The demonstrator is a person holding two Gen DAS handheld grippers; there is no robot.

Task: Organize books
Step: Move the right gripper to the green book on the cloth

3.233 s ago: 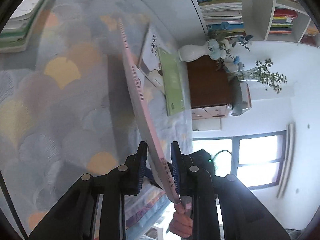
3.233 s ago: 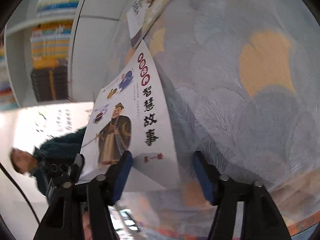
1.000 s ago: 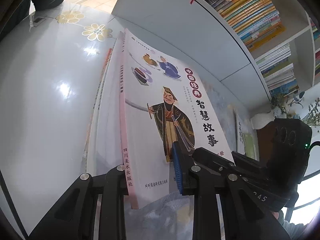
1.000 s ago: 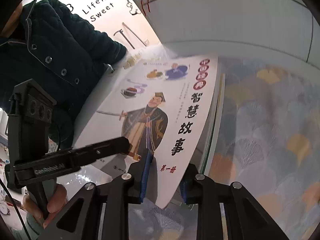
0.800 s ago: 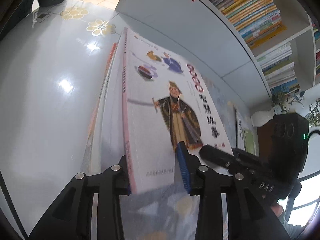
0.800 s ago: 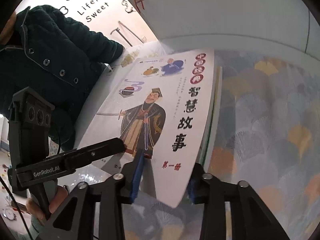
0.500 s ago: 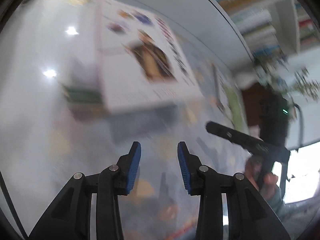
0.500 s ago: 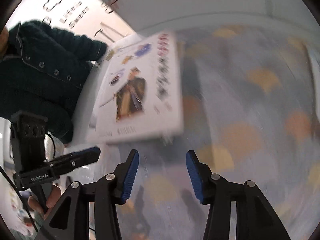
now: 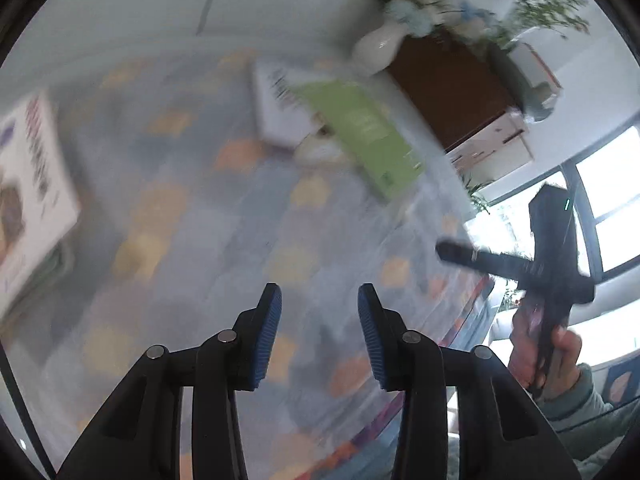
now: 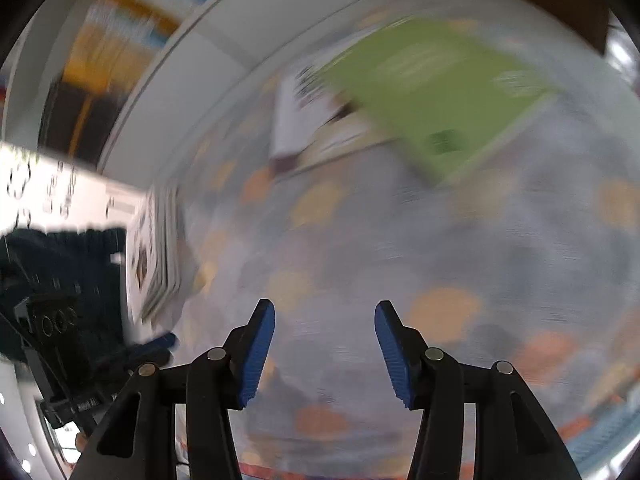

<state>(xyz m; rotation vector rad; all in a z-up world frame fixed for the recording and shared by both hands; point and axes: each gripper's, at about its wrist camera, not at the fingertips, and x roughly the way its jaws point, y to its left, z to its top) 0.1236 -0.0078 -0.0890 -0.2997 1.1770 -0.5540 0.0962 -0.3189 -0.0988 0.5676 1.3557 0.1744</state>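
Both views are motion-blurred. A green book lies slanted across a white book at the far side of the patterned tablecloth; the right wrist view shows the same green book over the white book. The white illustrated storybook rests on a stack at the far left, seen edge-on as the stack in the right wrist view. My left gripper hovers over bare cloth, jaws opening, nothing between them. My right gripper likewise hovers with jaws opening and empty.
The other hand-held gripper and the hand on it show at the right of the left wrist view. A white vase, a brown cabinet and plants stand beyond the table. A bookshelf runs along the back.
Both grippers let go of the storybook, which now lies on the left stack, opened wider, and swung right across the cloth toward the green and white books.
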